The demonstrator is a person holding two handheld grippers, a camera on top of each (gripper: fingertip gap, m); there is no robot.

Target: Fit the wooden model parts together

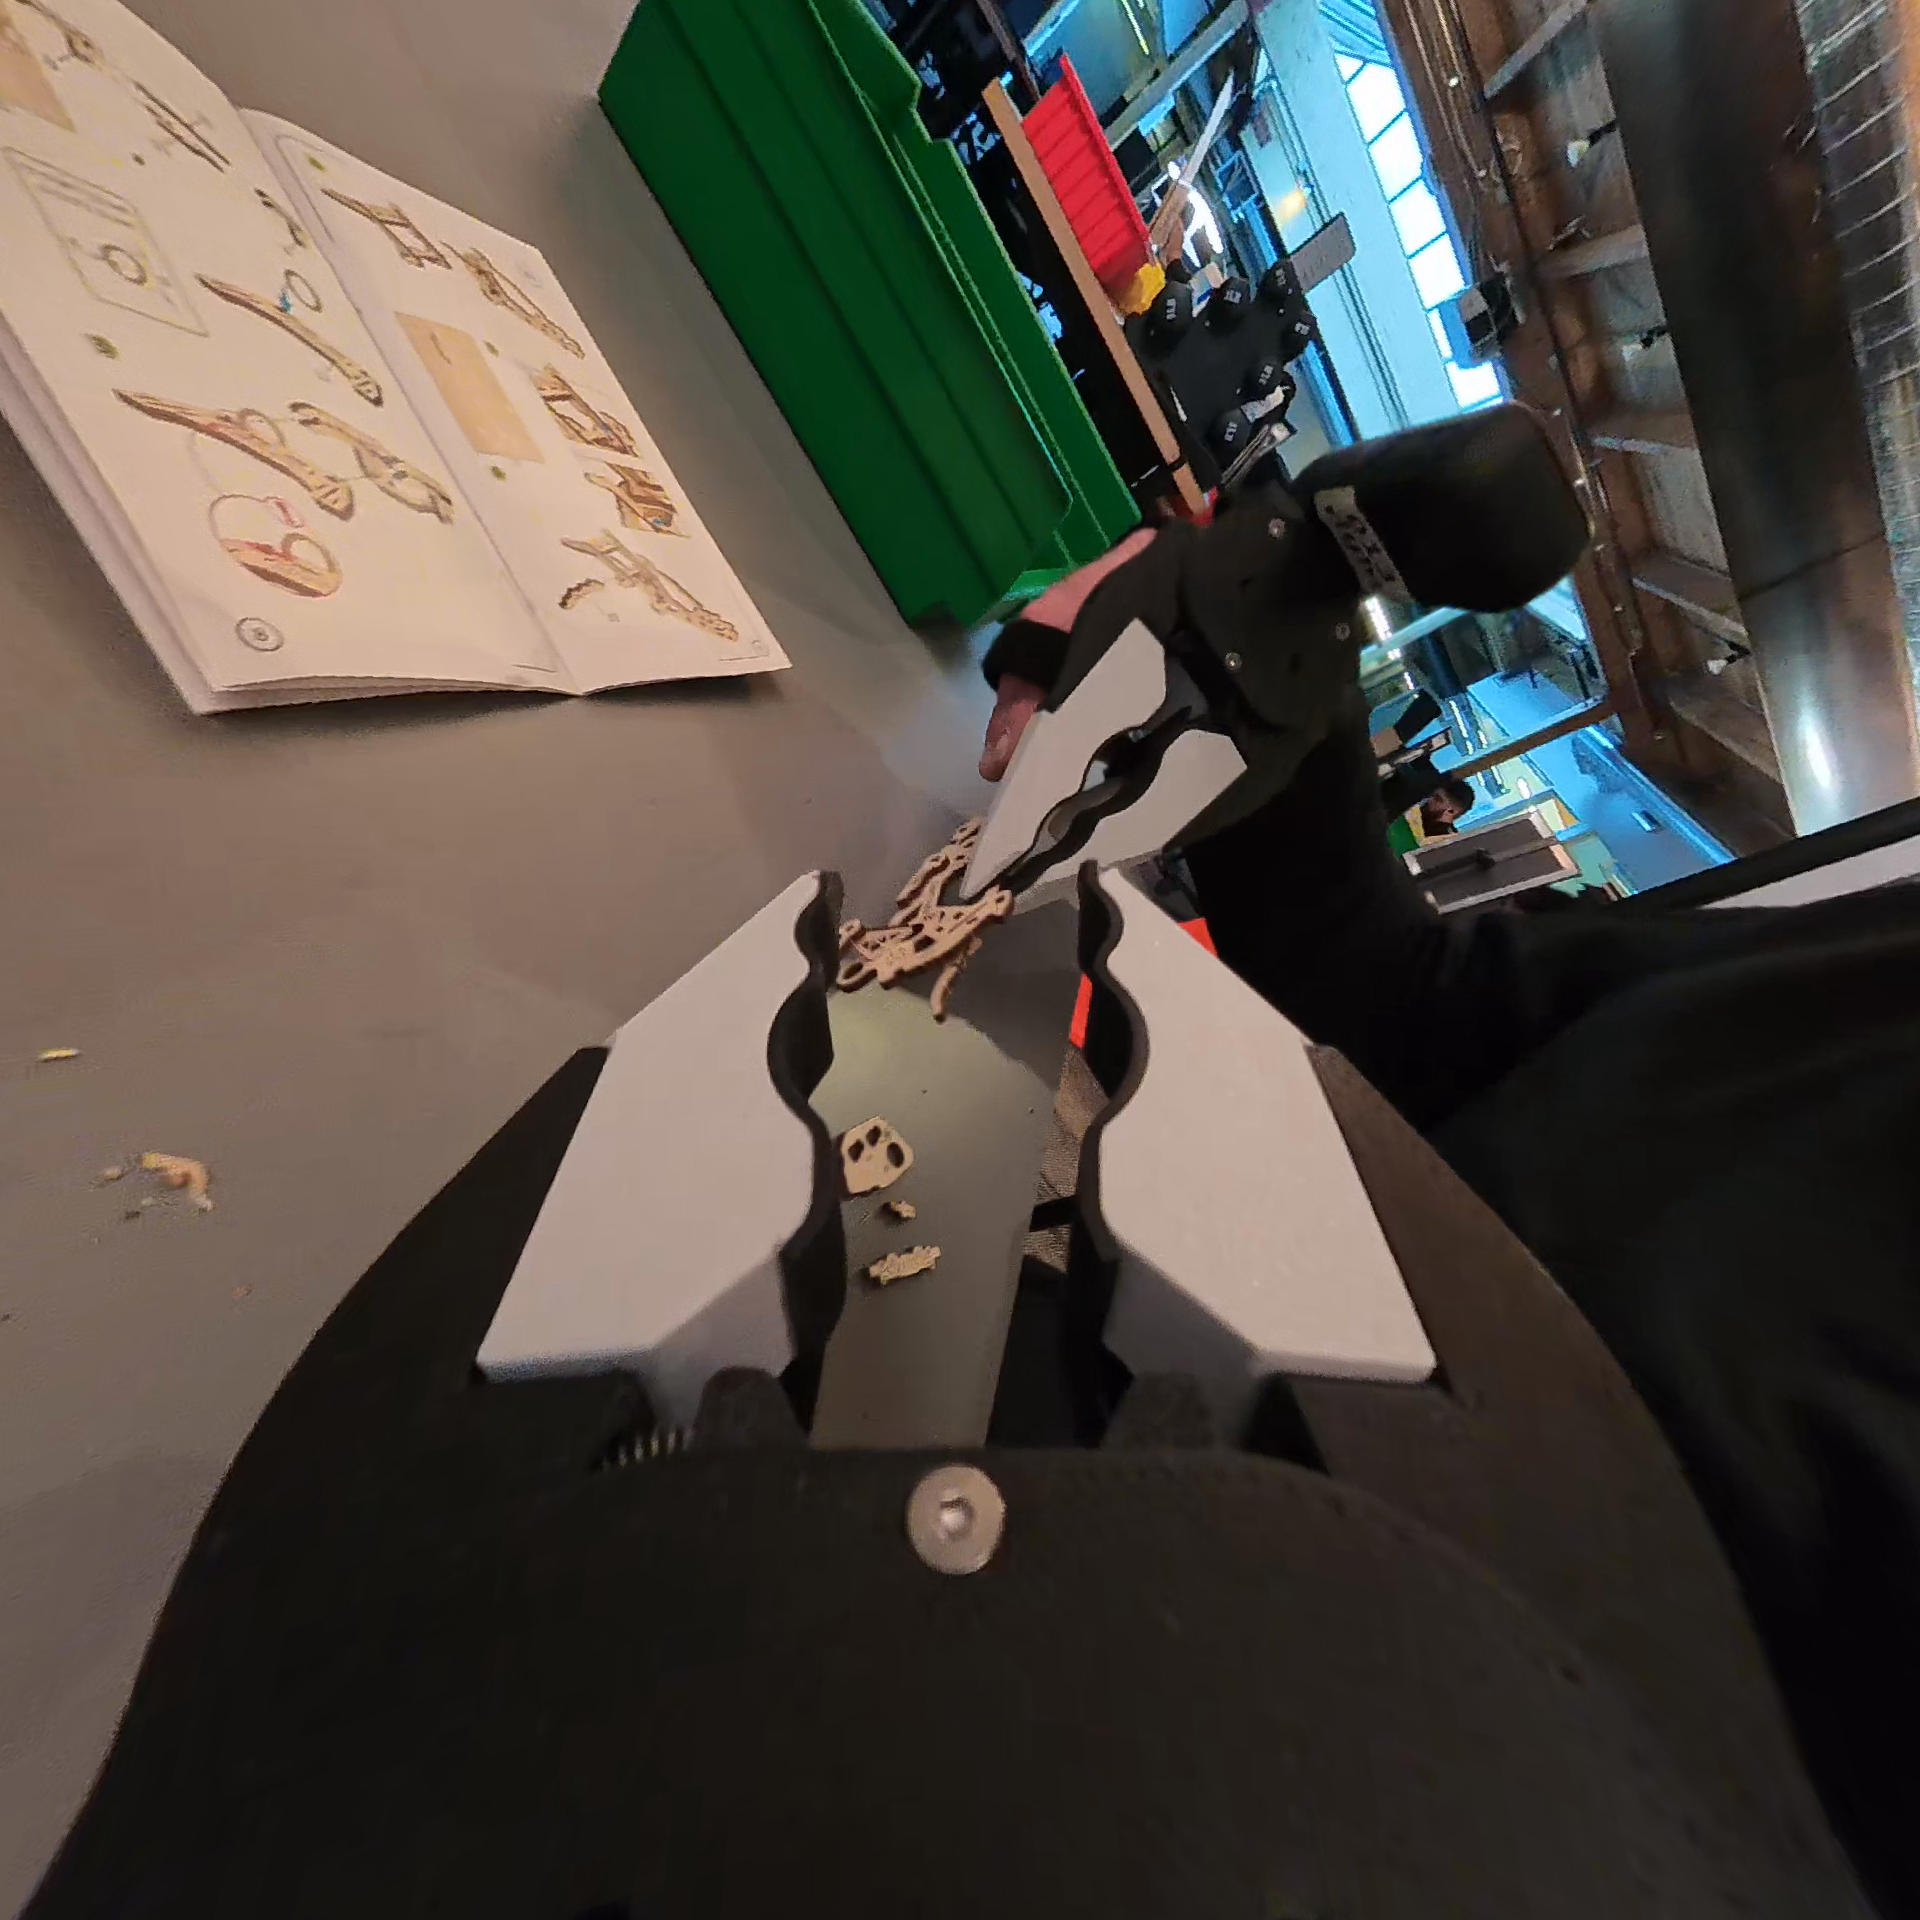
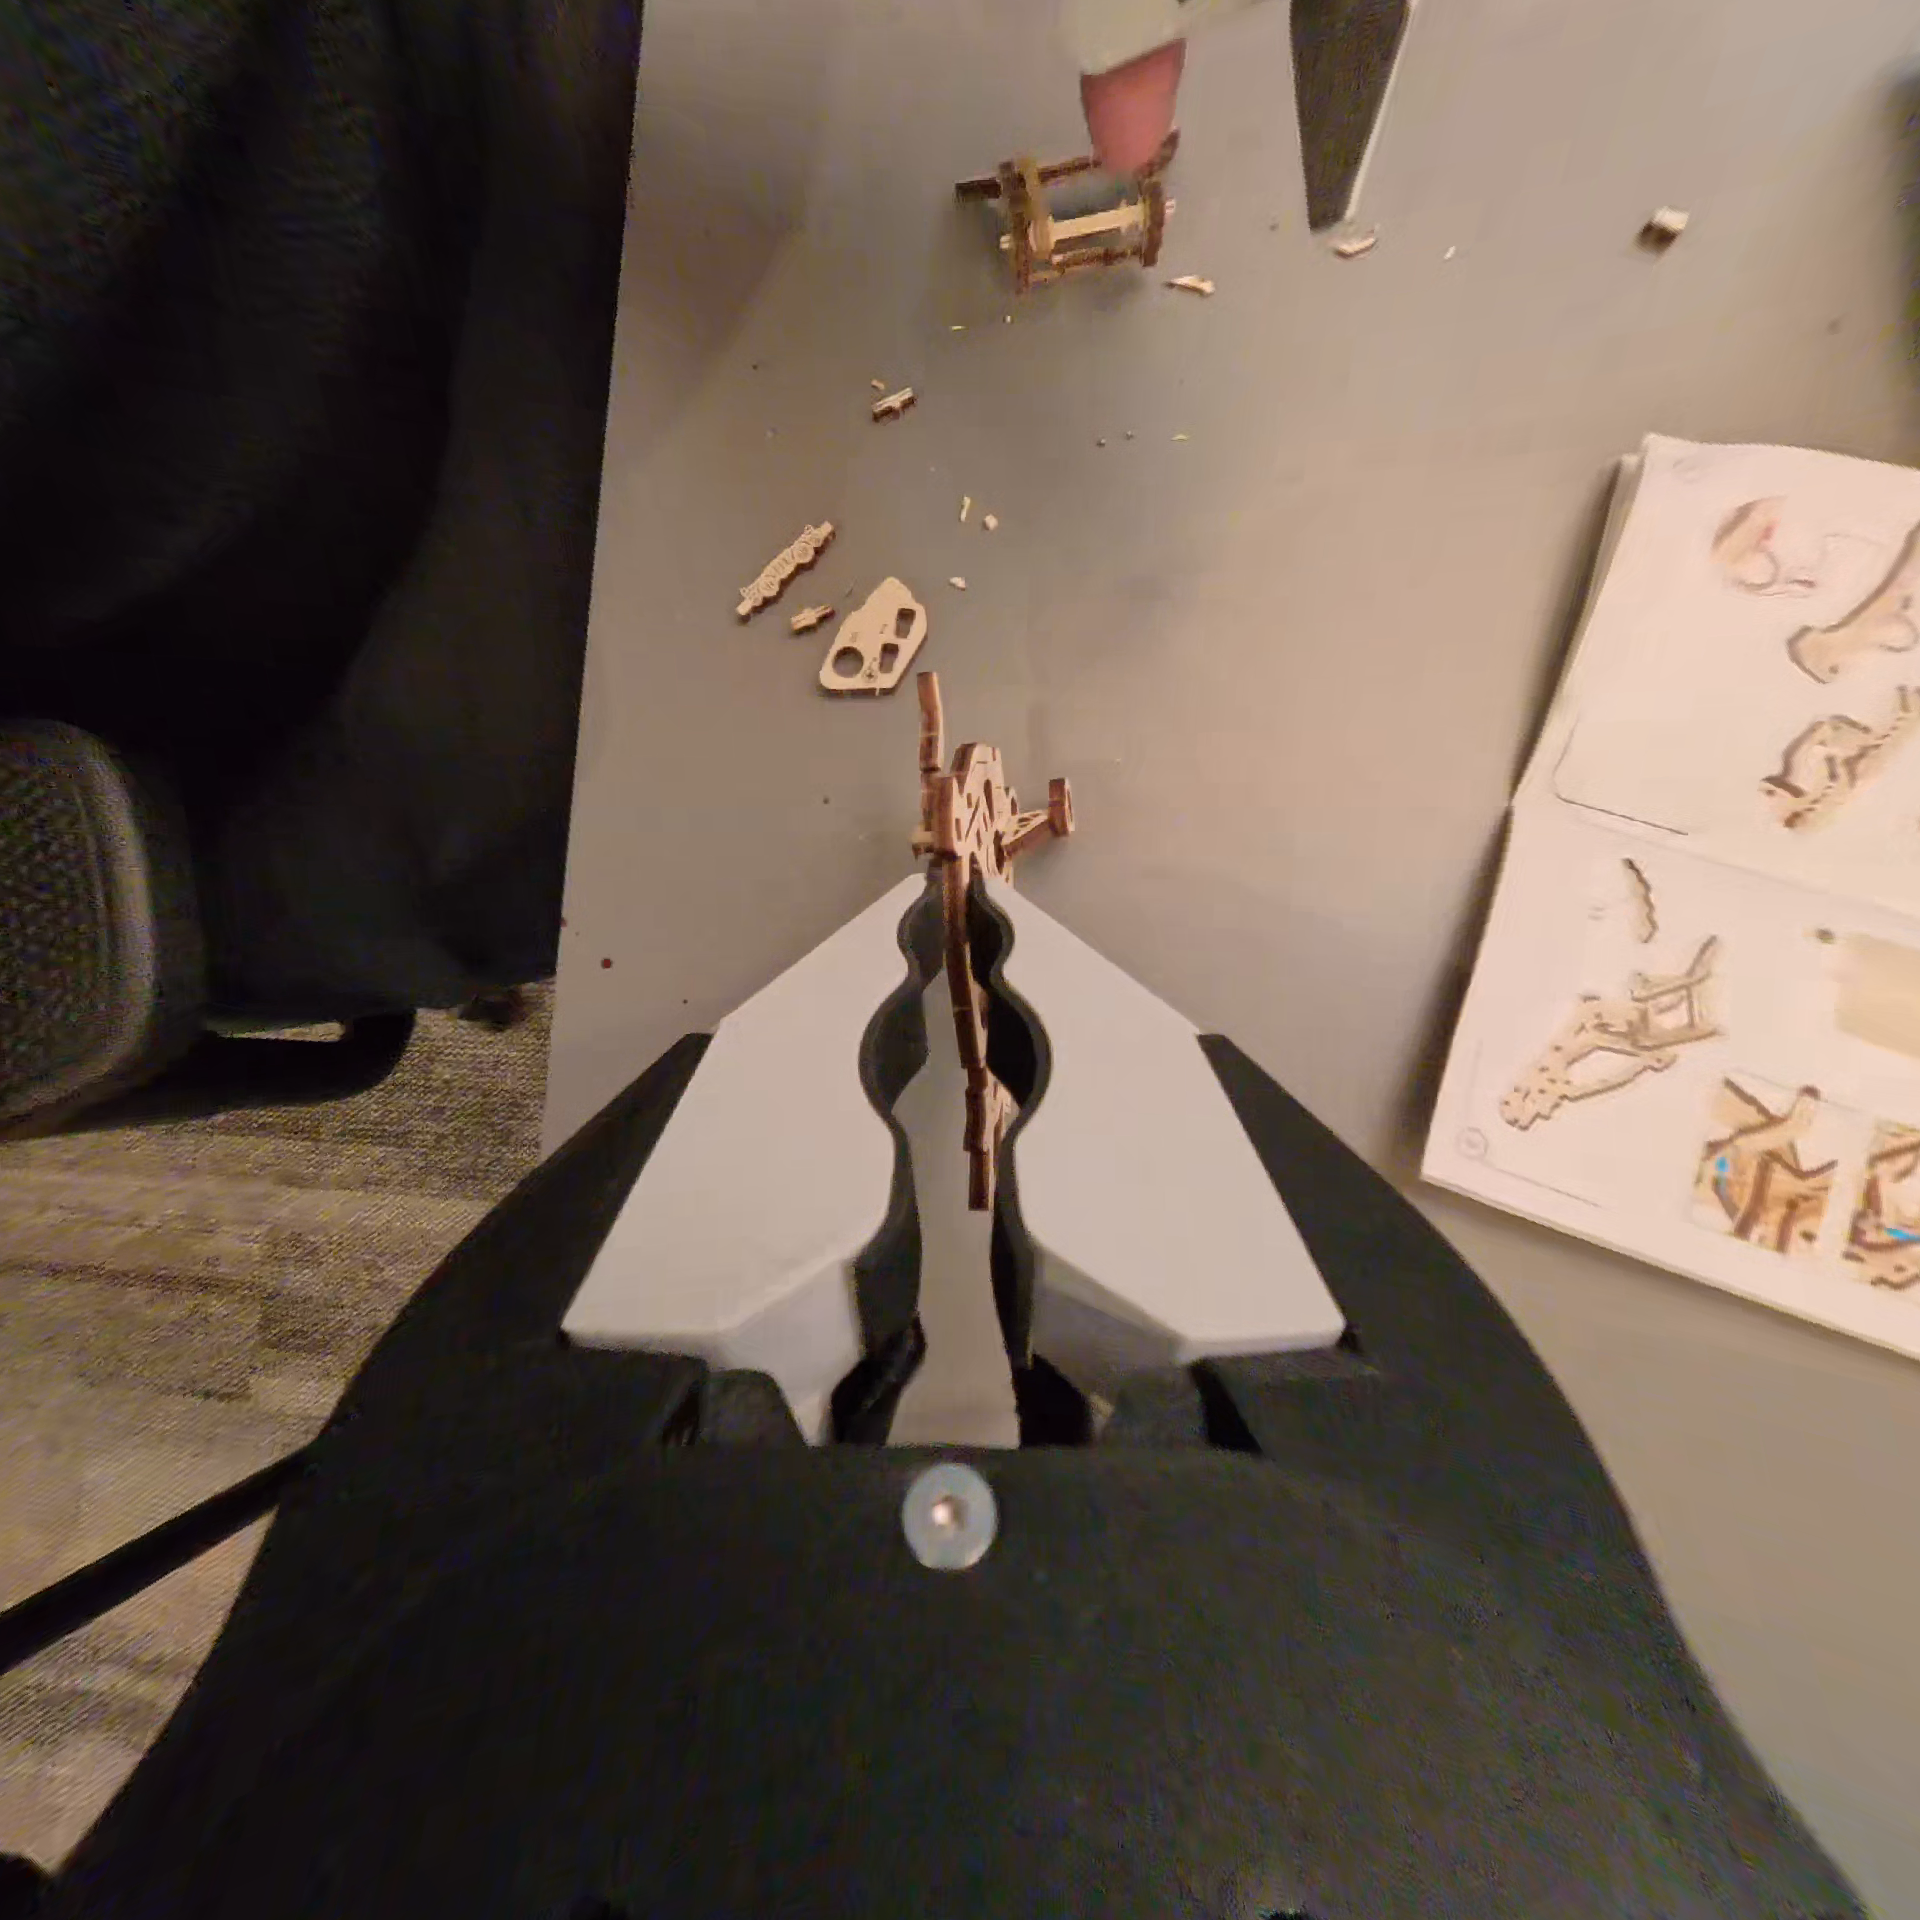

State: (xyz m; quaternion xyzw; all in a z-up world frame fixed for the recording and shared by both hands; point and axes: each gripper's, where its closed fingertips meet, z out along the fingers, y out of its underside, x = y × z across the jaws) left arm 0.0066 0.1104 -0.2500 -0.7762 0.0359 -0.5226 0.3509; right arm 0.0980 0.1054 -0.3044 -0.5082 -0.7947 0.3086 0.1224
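My right gripper (image 2: 961, 896) is shut on a flat, lacy wooden model piece (image 2: 971, 831), held on edge just above the grey table (image 2: 1299, 623). The left wrist view shows the same piece (image 1: 920, 935) in the right gripper (image 1: 992, 878), straight ahead of my left gripper (image 1: 961, 899), which is open and empty. A small wooden plate with holes (image 2: 873, 639) (image 1: 876, 1155) and a thin wooden strip (image 2: 784, 571) (image 1: 904, 1262) lie loose on the table. A small wooden frame assembly (image 2: 1081, 223) lies farther off, with a person's fingertip (image 2: 1132, 104) on it.
An open instruction booklet (image 1: 364, 395) (image 2: 1714, 883) lies flat on the table. Green bins (image 1: 862, 312) stand behind it. Wood chips (image 1: 177, 1174) are scattered about. A person in dark clothing (image 1: 1662, 1143) and a black chair (image 2: 83, 904) are at the table's edge.
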